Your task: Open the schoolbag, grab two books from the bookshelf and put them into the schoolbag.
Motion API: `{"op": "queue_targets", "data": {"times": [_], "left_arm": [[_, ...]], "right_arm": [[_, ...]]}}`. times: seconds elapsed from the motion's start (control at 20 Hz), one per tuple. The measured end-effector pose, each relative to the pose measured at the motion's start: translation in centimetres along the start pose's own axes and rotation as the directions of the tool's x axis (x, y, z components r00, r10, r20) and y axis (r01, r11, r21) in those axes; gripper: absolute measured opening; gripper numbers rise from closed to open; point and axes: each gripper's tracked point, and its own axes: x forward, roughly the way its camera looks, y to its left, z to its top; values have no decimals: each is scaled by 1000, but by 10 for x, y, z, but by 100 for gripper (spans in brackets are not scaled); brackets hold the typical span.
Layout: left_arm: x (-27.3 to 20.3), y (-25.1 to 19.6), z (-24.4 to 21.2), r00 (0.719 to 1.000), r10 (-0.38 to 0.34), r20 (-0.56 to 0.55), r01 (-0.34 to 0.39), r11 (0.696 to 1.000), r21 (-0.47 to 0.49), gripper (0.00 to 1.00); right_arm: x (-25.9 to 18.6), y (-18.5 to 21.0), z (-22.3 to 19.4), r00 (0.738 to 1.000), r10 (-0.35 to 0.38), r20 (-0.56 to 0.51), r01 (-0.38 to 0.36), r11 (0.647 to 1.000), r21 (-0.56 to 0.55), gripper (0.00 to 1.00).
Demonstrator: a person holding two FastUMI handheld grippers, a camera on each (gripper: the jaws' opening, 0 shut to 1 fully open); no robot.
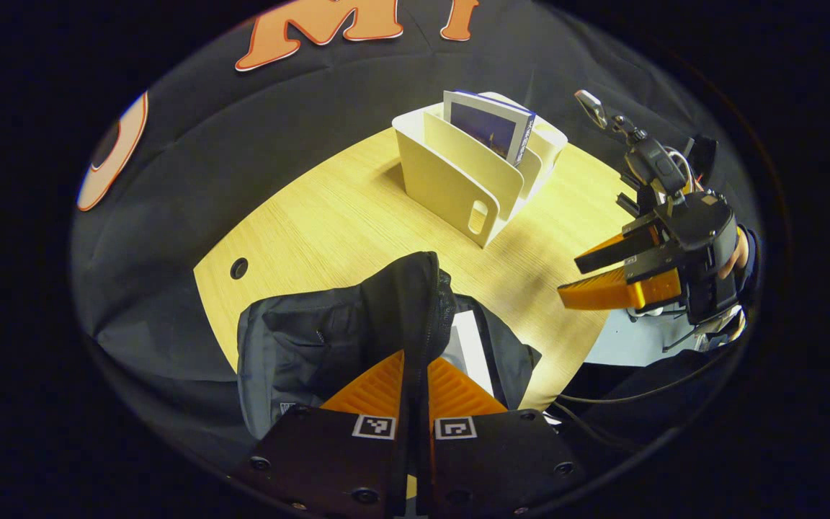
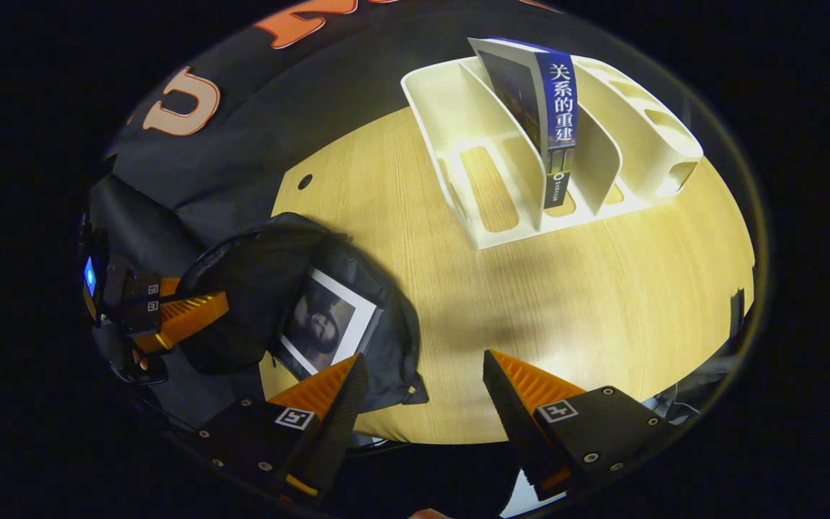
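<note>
The dark schoolbag (image 1: 300, 346) lies open at the table's near edge. My left gripper (image 1: 417, 357) is shut on its raised black flap (image 1: 408, 295), holding the flap up. Inside lies a book (image 2: 325, 324) with a black-and-white cover and white border. A cream bookshelf (image 1: 458, 180) stands farther back with one blue book (image 1: 491, 126) upright in a slot. My right gripper (image 2: 426, 375) is open and holds nothing, hovering over the table's front edge to the right of the bag. It appears in the left gripper view (image 1: 570, 281), a hand holding it.
The wooden table (image 2: 602, 288) has bare surface between the bag and the bookshelf (image 2: 501, 180). A small round hole (image 1: 239, 268) sits near the table's left edge. Black cloth surrounds the table. Cables (image 1: 638, 393) hang below the table's right front corner.
</note>
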Motion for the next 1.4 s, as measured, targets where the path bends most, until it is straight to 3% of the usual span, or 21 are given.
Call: {"op": "queue_targets", "data": {"times": [0.45,0.65,0.85,1.4], "left_arm": [[5,-4,-6,1000,11,-7,-11,999,-38,6],[7,-7,-8,1000,19,-17,-20,998,-55,6],[11,-9,-7,999,30,-31,-32,997,-76,6],[21,-13,-7,996,51,-74,-64,983,-174,6]], "right_arm": [[-44,-41,53,995,-102,-6,100,983,-157,97],[-59,-48,77,993,-112,-22,105,974,-201,97],[-70,-65,113,986,-166,-8,157,947,-281,97],[-74,-87,218,975,-221,-7,205,917,-343,97]]}}
